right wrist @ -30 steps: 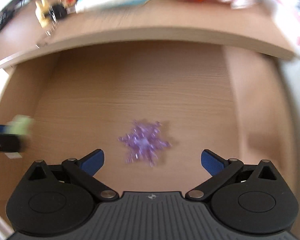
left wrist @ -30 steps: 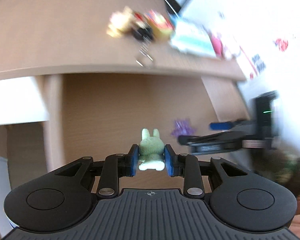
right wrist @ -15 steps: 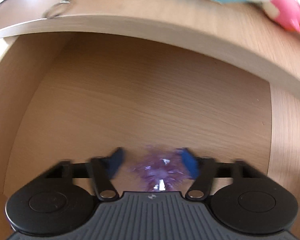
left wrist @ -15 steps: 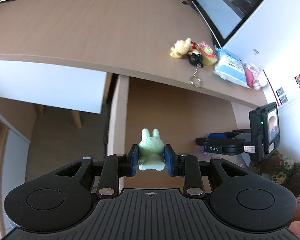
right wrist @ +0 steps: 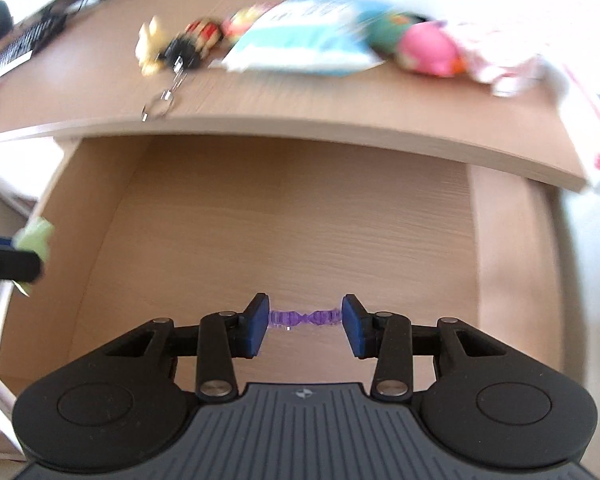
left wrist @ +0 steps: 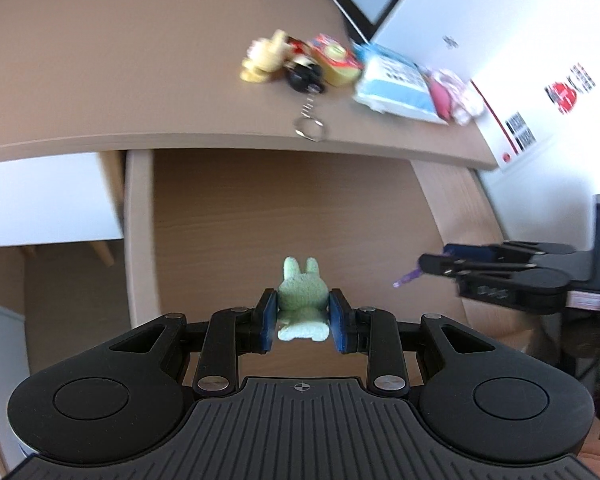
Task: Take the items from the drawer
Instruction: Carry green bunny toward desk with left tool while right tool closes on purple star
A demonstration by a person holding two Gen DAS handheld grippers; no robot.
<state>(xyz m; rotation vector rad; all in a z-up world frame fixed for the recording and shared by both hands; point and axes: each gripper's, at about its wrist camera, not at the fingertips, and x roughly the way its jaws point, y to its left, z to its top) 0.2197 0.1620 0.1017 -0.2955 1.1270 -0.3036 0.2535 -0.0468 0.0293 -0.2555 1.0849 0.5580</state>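
My left gripper [left wrist: 302,316] is shut on a small green rabbit figure [left wrist: 301,296], its ears pointing up, held above the open wooden drawer [left wrist: 284,208]. My right gripper [right wrist: 305,318] is shut on a flat purple snowflake ornament [right wrist: 303,317], seen edge-on between the blue pads and lifted off the drawer floor [right wrist: 300,232]. In the left wrist view the right gripper [left wrist: 428,264] enters from the right with the purple piece [left wrist: 407,278] sticking out. In the right wrist view the green rabbit [right wrist: 34,238] shows at the left edge.
On the desk top [left wrist: 120,60] behind the drawer lie a yellow keychain figure [left wrist: 266,58] with a ring [left wrist: 310,126], a red-yellow toy [left wrist: 334,60], a blue-white tissue pack [left wrist: 396,82] and a pink toy [right wrist: 430,50]. A white box [left wrist: 540,60] stands at the right.
My right gripper came down over the purple snowflake, shut on it and lifted it off the drawer floor. The left gripper kept hold of the green rabbit, and its view swung up and back.
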